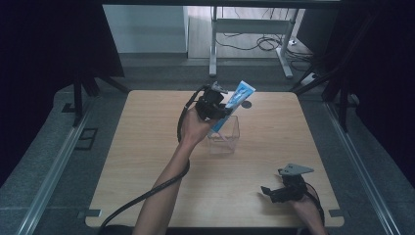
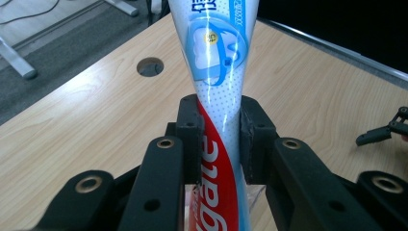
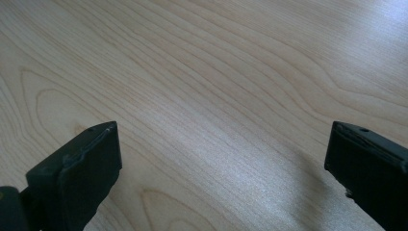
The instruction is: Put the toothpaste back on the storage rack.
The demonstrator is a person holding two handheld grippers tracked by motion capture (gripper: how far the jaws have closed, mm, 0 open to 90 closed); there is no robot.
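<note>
Left gripper [image 2: 219, 132] has its fingers clamped on a toothpaste tube [image 2: 216, 62], tilted with its lower end inside the clear plastic cup [image 1: 225, 139]. Right gripper [image 3: 221, 159] sits wide open over bare table [image 3: 216, 72], well apart.

Your left gripper [image 2: 219, 137] covers the middle of the toothpaste tube [image 2: 214, 72], and the left gripper view's top edge cuts off its flat end, its bottom edge the lower part. In the high view, the clear container [image 1: 226, 137] hides the tube's lower tip; whether it touches the bottom, you can't tell.
</note>
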